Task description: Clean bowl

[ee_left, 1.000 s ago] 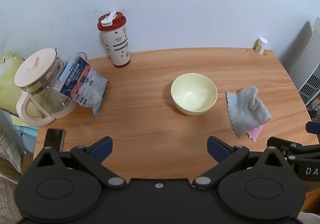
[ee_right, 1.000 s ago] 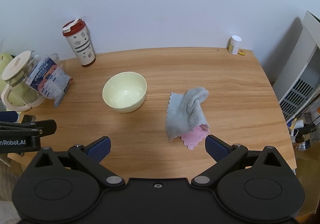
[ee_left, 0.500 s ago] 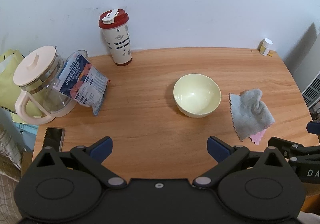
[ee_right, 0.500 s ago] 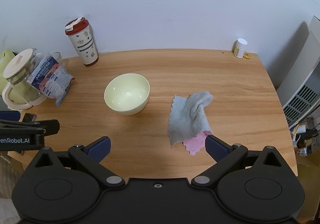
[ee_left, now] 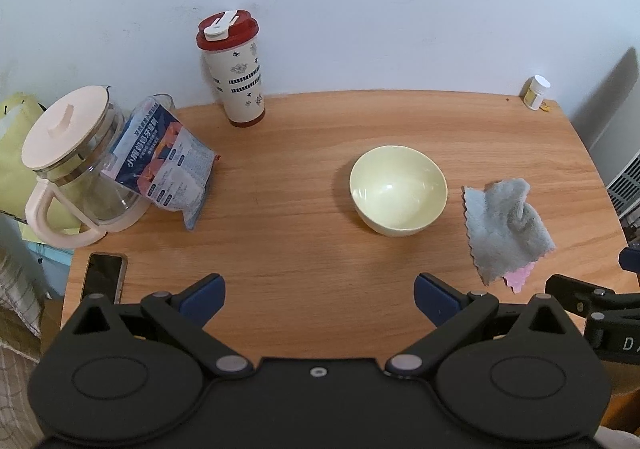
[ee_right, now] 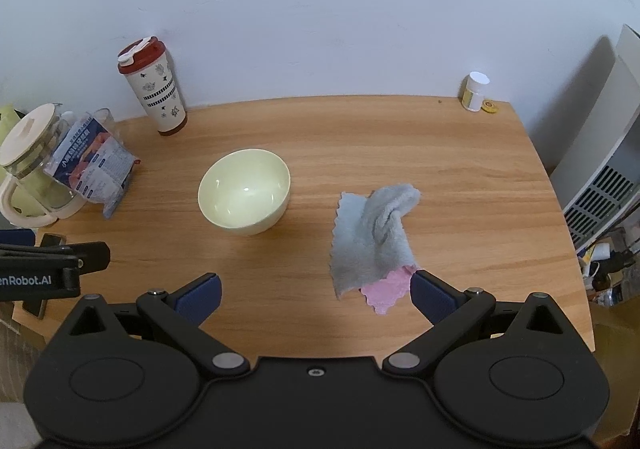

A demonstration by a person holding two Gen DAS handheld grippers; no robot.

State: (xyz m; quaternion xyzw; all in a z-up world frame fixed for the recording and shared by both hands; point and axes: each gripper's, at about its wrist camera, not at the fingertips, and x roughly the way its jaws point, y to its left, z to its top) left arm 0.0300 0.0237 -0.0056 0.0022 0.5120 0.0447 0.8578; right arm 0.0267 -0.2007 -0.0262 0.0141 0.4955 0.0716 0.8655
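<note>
Right wrist view: both grippers gape wide, empty; right gripper [ee_right: 316, 291] finger overlaps the cloth's [ee_right: 370, 239] pink corner.

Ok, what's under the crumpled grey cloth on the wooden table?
A pink cloth pokes out beneath the grey cloth at its near edge. How far it extends underneath is hidden.

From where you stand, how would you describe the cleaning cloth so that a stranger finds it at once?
Look at the wooden table against the white wall. Near its middle stands a pale yellow bowl; the cloth lies crumpled beside it, on the side away from the glass kettle. It is the only soft thing there: fluffy grey-blue, with a pink corner showing beneath.
</note>
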